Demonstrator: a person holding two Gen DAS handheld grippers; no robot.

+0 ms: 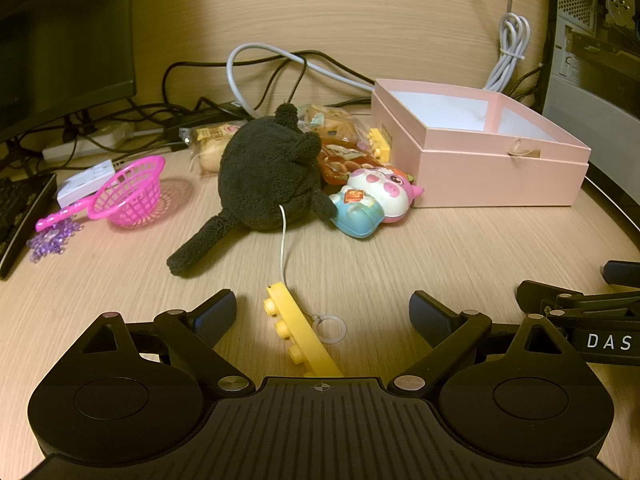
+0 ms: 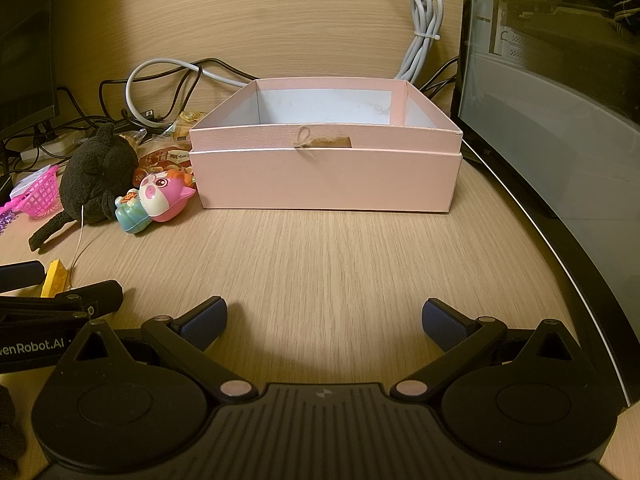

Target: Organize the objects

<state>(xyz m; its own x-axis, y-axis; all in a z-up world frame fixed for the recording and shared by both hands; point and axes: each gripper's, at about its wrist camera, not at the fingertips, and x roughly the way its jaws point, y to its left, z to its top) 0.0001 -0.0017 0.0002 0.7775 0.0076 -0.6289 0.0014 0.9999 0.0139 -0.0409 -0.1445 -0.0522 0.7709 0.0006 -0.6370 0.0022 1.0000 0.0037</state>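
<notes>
Both your grippers' fingers stand wide, empty; lifting the yellow brick [image 1: 298, 334] risks snagging the plush cat [image 1: 266, 184] by its cord [image 1: 284, 248].

Worktop [image 2: 320, 264]: matt wood grain. Plush cat [image 1: 264, 184]: fuzzy black cloth. Pig toy [image 1: 372, 200]: glossy plastic. Box [image 2: 328, 176]: matt pink card. Brick [image 1: 296, 332]: smooth yellow plastic.

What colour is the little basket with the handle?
The basket is bright pink. It shows best in the left wrist view.
</notes>
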